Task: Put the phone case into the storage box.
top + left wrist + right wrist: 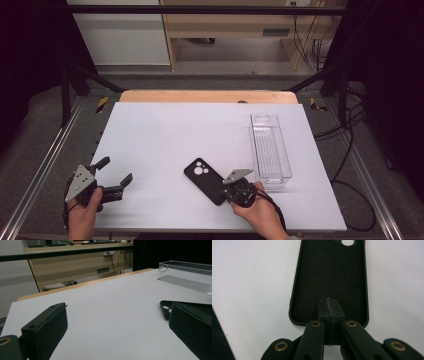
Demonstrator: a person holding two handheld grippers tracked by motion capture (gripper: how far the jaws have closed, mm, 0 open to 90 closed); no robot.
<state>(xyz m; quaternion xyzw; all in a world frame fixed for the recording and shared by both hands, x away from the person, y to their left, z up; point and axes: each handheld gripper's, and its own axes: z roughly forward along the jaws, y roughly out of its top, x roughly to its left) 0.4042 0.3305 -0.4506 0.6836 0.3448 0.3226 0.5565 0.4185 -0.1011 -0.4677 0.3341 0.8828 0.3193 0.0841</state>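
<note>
While the white table (165,130) is seen from above, a black phone case (205,181) is found lying flat on its near half, slightly right of centre, its camera cut-outs turned toward the far left. The right gripper (231,192) is placed at the near right end of the case; in the right gripper view its jaws are shown pressed together with no gap, directly over the inner face of the case (329,277) near its bottom edge. Whether the case edge is pinched cannot be told. The left gripper (116,175) is held at the near left corner of the table, well apart from the case, its jaws spread wide and nothing between them. A clear plastic bin (270,150) is set lengthwise on the right side, just beyond the right gripper.
</note>
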